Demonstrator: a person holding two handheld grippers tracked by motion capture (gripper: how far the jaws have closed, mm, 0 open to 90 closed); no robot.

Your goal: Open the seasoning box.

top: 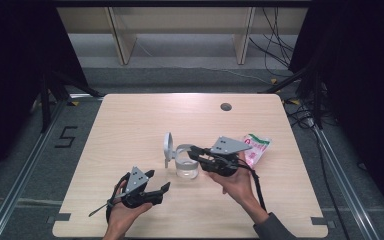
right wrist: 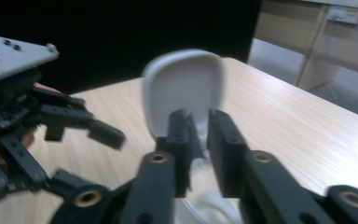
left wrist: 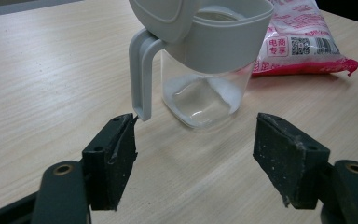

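Observation:
A clear glass jar point(top: 187, 169) with a grey collar and handle stands mid-table, its grey flip lid point(top: 168, 144) raised upright. In the left gripper view the jar point(left wrist: 205, 95) holds a little white powder, and its handle point(left wrist: 140, 74) hangs just beyond my left jaw. My left gripper point(top: 159, 179) lies low at the front left, aimed at the jar, and its jaws point(left wrist: 196, 135) stand wide with nothing between them. My right gripper point(top: 191, 152) reaches over the jar's rim from the right. Its jaws point(right wrist: 199, 128) stand a narrow gap apart, gripping nothing, with the lid point(right wrist: 184, 84) just beyond them.
A pink and white bag point(top: 256, 147) lies flat to the right of the jar, behind my right hand. A round grommet point(top: 225, 106) sits near the far edge of the wooden table point(top: 130, 125). Cables trail from both grippers toward the front edge.

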